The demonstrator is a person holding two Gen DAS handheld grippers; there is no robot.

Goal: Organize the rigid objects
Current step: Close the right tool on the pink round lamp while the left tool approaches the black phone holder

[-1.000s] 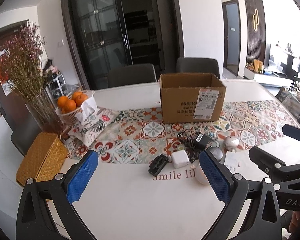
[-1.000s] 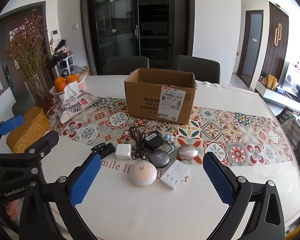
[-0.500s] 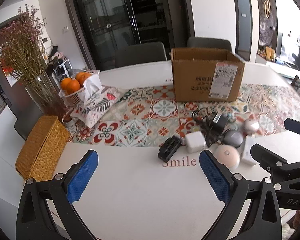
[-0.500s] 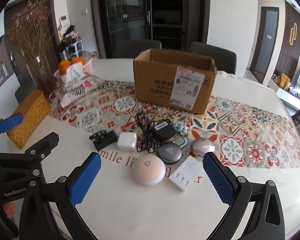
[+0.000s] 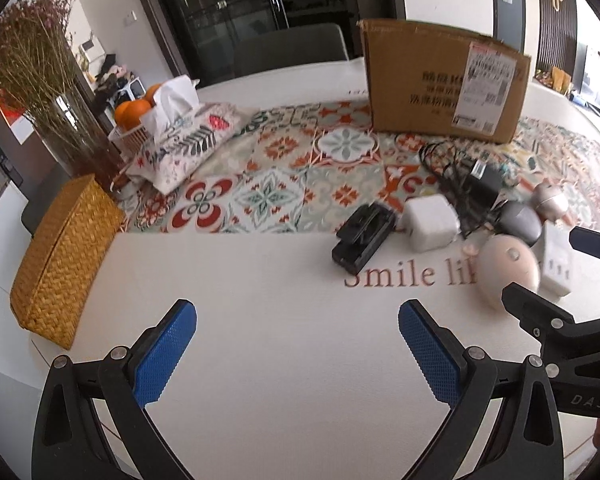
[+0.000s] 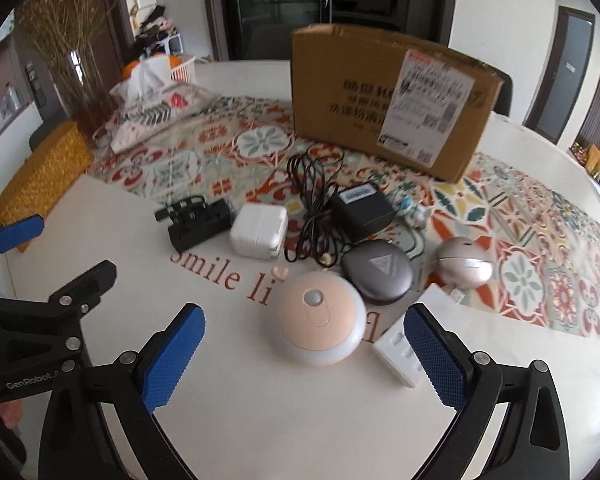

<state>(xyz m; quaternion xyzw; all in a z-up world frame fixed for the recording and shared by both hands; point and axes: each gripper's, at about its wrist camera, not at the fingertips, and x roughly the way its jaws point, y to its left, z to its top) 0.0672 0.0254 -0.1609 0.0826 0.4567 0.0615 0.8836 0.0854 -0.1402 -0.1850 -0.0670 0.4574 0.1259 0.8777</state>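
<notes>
- White worktop (image 6: 260, 420) carries everything, with a patterned tile runner (image 6: 260, 148) across its far half.
- Cardboard box (image 6: 380, 104) stands upright on the runner behind the gadgets, open at the top; its inside is hidden from both views, so what it holds cannot be told. It looks like the likely destination.
- Woven yellow box (image 5: 60, 256) sits at the left edge, lid on, contents unseen.
- Tissue pouch (image 5: 184, 140) and a white basket of oranges (image 5: 132, 112) sit beside a vase of dried flowers (image 5: 40, 80).
- Round peach night light (image 6: 318, 318) lies nearest, just ahead of the right tool (image 6: 304, 360). It is probably light, hard and smooth; its domed rim could slip, so a grip across its widest part seems best.
- Black adapter (image 6: 360, 210) with tangled cord would trail if lifted; take it by the body.
- Grey oval case (image 6: 378, 276), silver round gadget (image 6: 464, 264), white charger cube (image 6: 260, 230), black clip-like piece (image 6: 198, 222) and a white flat charger (image 6: 400, 354) lie clustered, some touching.
- Right tool's jaws are closing slightly from wide, nothing between them.
- Left tool (image 5: 296, 354) stands wide open, empty, over bare worktop.
</notes>
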